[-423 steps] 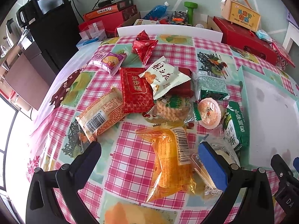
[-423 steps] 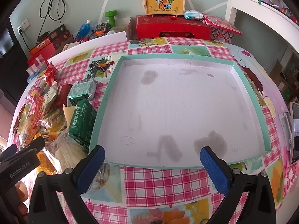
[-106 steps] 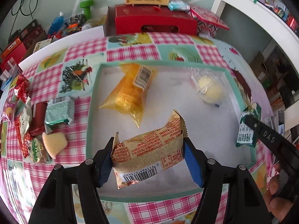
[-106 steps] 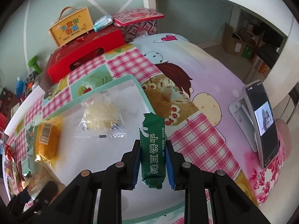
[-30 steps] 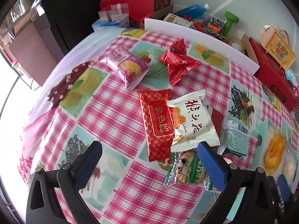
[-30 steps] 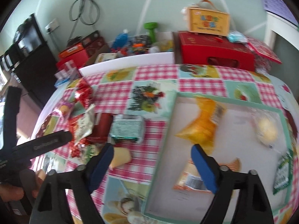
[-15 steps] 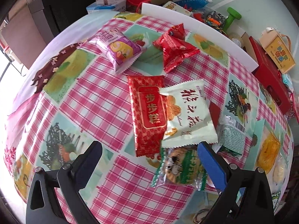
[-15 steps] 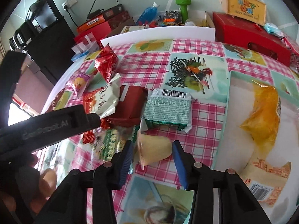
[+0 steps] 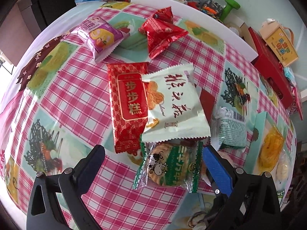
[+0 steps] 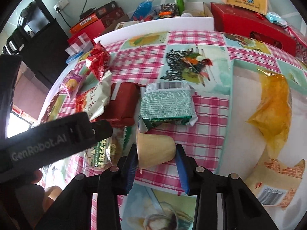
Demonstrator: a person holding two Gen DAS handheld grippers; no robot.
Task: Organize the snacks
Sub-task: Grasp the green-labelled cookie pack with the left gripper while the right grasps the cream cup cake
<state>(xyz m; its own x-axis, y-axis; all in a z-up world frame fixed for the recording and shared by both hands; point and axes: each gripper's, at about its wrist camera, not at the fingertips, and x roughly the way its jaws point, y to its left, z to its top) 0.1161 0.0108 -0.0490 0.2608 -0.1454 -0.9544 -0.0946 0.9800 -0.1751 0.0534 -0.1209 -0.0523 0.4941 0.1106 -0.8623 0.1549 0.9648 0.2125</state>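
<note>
The right gripper (image 10: 156, 151) has its 2 blue pads pressed on the sides of a small tan jelly cup (image 10: 155, 149). The cup lies on its side between them, its long axis running across from one pad to the other, the wide rim toward the left pad. I cannot tell if the cup is lifted or rests on the checked tablecloth (image 10: 184, 118). It is just in front of the green-white packet (image 10: 167, 107), near the tray's left wall.

The tray (image 10: 229, 103) lies to the right of the cup, and it holds already the orange bag (image 10: 272, 111) and a tan barcode packet (image 10: 276, 182). So I judge the coming move is a carry to the right, over this low wall, and the right gripper is the nearer one for it.

The left gripper (image 9: 153, 164) is spread wide and holds nothing. The green cow packet (image 9: 168, 166) lies between its fingers, close to the right pad, partly under the white packet (image 9: 172, 105), which overlaps the red packet (image 9: 127, 103). Its long axis goes roughly across the opening.
</note>
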